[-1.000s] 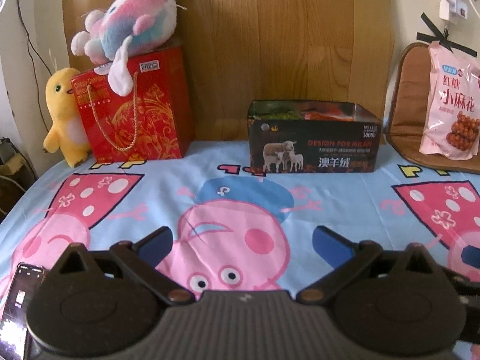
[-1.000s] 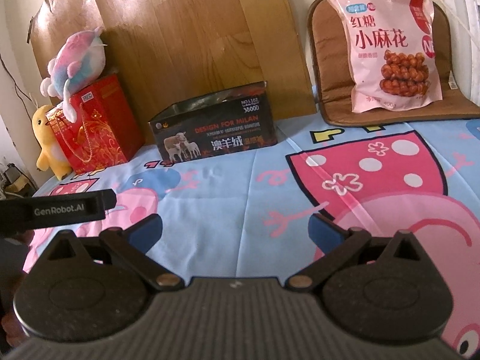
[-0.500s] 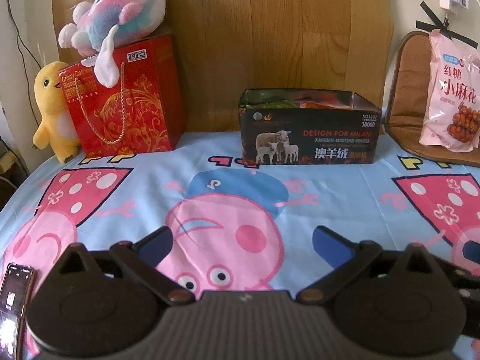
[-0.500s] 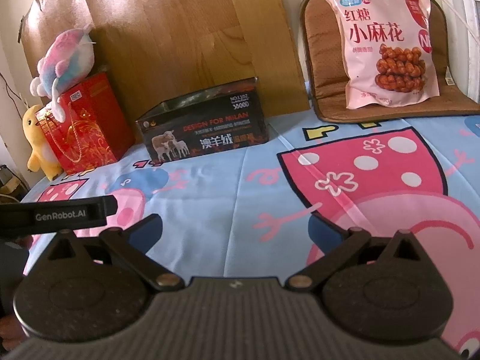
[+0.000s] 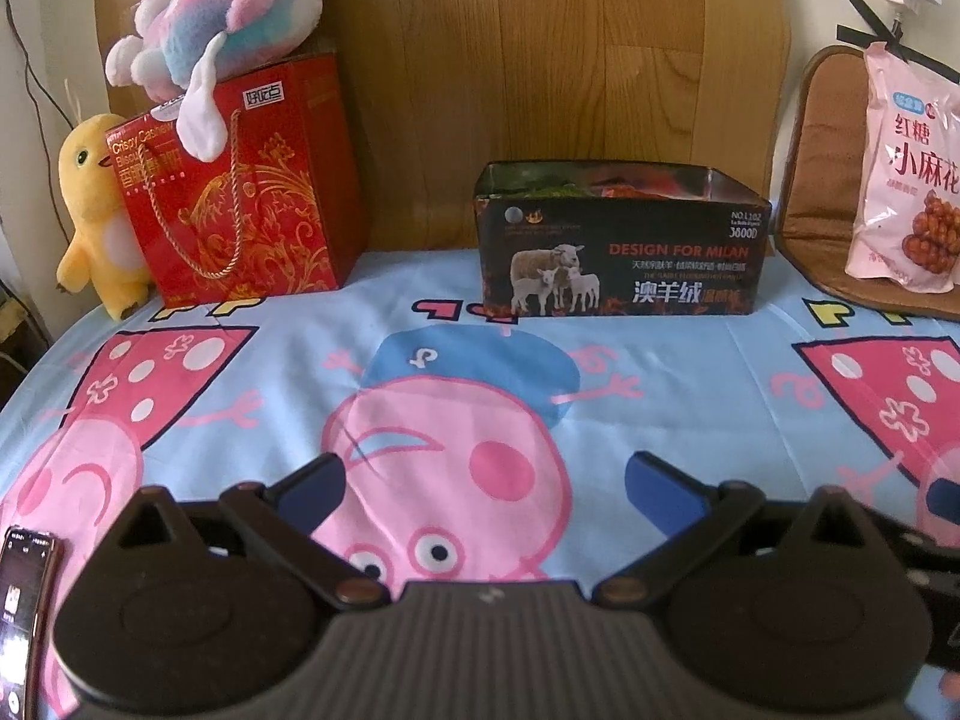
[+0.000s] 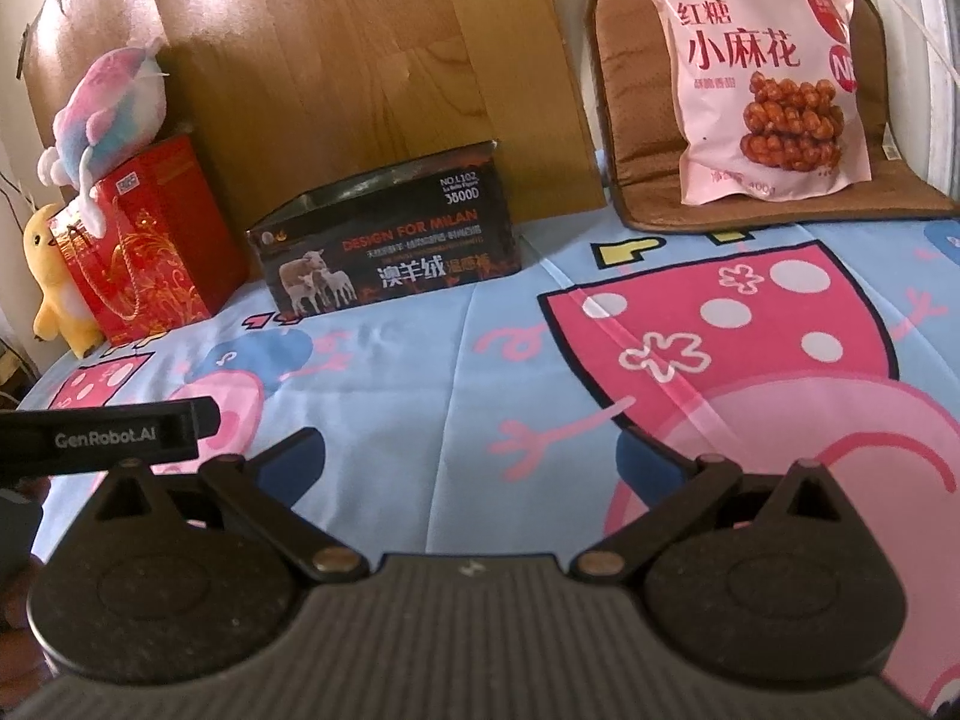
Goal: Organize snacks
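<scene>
At bed's far right corner, bag leans upright, nearer right gripper; both grippers gape empty, left gripper included.

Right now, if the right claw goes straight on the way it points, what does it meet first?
Probably bare bedsheet. The open right claw aims between the dark box and the pink snack bag; beyond the sheet stands the wood board. Depth is unclear.
</scene>
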